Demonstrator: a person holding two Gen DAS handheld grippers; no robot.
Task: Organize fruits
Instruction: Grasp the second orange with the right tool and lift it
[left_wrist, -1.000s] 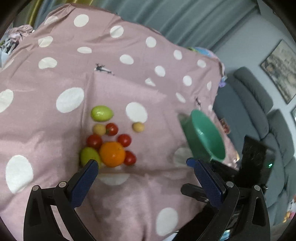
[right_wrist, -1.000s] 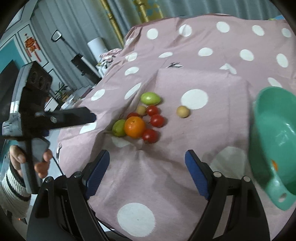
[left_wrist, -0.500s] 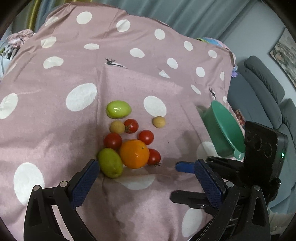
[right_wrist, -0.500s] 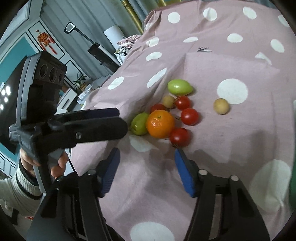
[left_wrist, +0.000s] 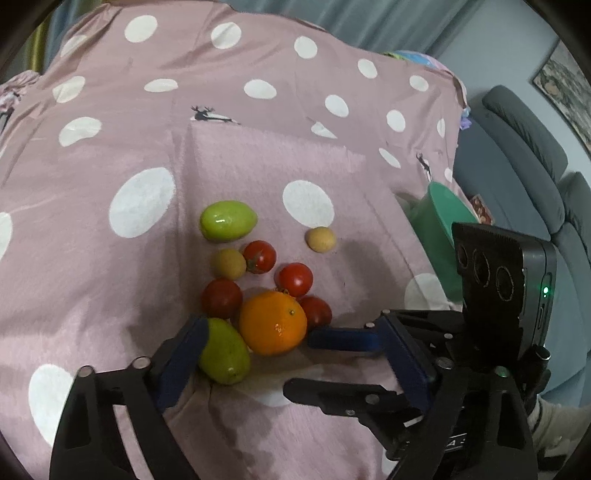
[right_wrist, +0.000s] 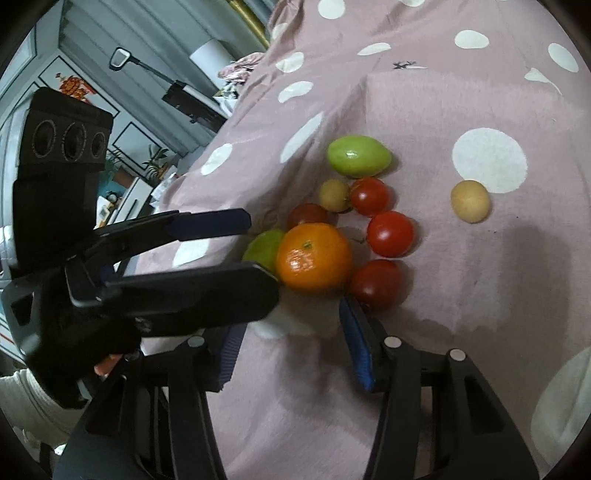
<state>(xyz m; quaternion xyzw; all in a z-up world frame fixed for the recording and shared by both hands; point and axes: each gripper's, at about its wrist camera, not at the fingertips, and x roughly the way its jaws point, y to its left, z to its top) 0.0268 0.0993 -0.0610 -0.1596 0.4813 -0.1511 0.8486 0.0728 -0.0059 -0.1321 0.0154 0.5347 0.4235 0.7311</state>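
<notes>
Left wrist view: glossy round orange (left_wrist: 272, 322) among tomatoes (left_wrist: 295, 279).

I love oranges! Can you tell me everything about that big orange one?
The orange is round, bright and shiny, with dimpled peel and a small green stem dot on top. It is the biggest fruit in the pile, resting on the pink spotted cloth. A green fruit and red tomatoes crowd against it. Neither gripper holds it.

On the cloth (left_wrist: 110, 155) the fruits sit clustered: the orange (left_wrist: 272, 322) at the near edge, 4 tomatoes (left_wrist: 295, 279) around and behind it. A bowl (left_wrist: 439, 218) lies well right.
</notes>
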